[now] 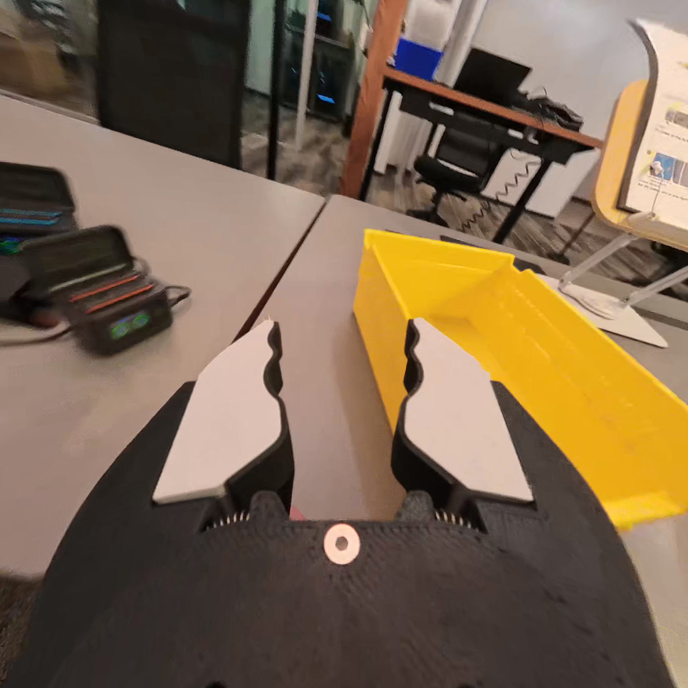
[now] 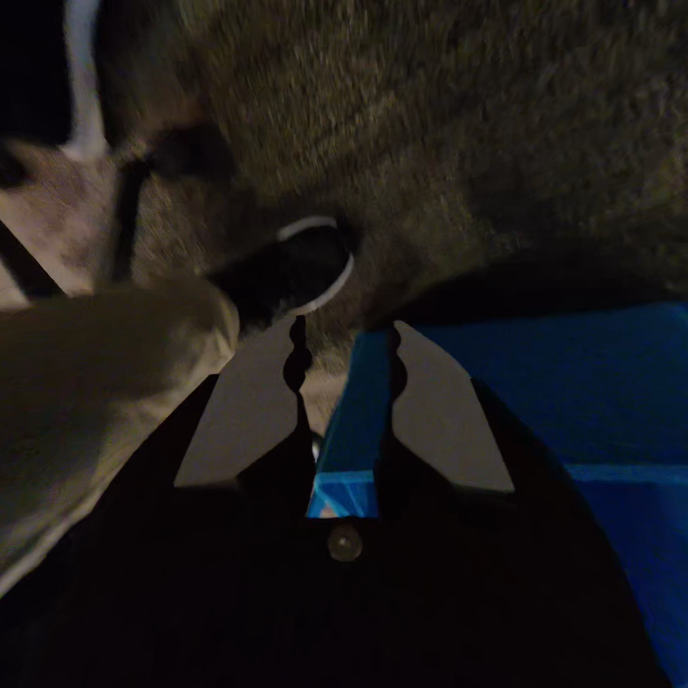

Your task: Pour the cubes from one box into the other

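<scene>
My left gripper (image 1: 342, 327) is spread wide, nothing between its fingers, above the grey desk (image 1: 186, 231). The yellow box (image 1: 521, 365) sits just right of it near the desk's far edge; I see no cubes inside. My right gripper (image 2: 346, 324) clamps the blue box (image 2: 558, 391) by its wall over carpet (image 2: 446, 130).

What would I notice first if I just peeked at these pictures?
Probably the bright yellow box, sitting on the grey table just right of the open left gripper; what shows of its inside looks empty. In the dark, blurry right wrist view, a blue box glows, its wall between the right gripper fingers.
</scene>
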`<state>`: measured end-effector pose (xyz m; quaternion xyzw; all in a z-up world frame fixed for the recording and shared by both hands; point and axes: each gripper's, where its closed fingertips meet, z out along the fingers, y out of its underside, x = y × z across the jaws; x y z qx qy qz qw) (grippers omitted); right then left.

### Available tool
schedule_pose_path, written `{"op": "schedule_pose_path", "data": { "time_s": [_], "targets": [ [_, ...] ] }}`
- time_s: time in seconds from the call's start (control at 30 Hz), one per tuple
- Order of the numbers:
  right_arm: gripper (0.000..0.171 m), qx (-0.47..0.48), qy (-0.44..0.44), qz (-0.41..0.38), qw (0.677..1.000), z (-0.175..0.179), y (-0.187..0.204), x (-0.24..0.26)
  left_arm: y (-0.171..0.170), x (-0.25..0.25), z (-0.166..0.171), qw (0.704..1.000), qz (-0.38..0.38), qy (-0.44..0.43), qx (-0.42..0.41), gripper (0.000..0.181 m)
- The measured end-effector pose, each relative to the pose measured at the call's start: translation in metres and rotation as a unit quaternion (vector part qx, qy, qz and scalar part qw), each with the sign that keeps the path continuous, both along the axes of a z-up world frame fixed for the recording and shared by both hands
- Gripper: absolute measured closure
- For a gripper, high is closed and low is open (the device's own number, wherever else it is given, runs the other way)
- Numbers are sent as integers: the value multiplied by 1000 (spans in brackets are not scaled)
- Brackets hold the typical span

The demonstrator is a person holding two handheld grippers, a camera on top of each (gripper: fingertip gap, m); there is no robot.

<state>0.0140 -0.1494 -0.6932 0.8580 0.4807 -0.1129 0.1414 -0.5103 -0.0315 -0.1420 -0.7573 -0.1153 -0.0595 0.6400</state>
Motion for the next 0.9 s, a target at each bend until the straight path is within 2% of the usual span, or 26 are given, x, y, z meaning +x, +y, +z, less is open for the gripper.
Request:
{"op": "schedule_pose_path", "data": {
  "time_s": [0.03, 0.13, 0.27, 0.4, 0.5, 0.7, 0.8, 0.9],
  "targets": [
    [131, -6, 20, -19, 1000, -18, 9, -20, -21, 0, -8, 1000, 18, 3, 19, 122],
    [127, -4, 46, -66, 997, -74, 41, -62, -77, 8, -62, 998, 61, 23, 10, 127],
    [122, 25, 88, -134, 987, -132, 93, -104, -132, 33, -154, 994, 62, 39, -76, 130],
    [141, 60, 98, -234, 965, -173, 157, -123, -139, 58, -234, 981, -4, 39, -191, 131],
    [143, 61, 87, -285, 952, -197, 192, -128, -144, 63, -274, 963, -39, -3, -265, 128],
    [141, 77, 59, -318, 943, -236, 232, -130, -165, 51, -310, 951, -32, -41, -305, 130],
    [141, 80, 34, -317, 944, -250, 236, -132, -160, 49, -312, 950, -35, -61, -305, 129],
    [145, 80, -9, -289, 954, -267, 232, -130, -158, 43, -307, 952, -32, -23, -304, 129]
  ]
}}
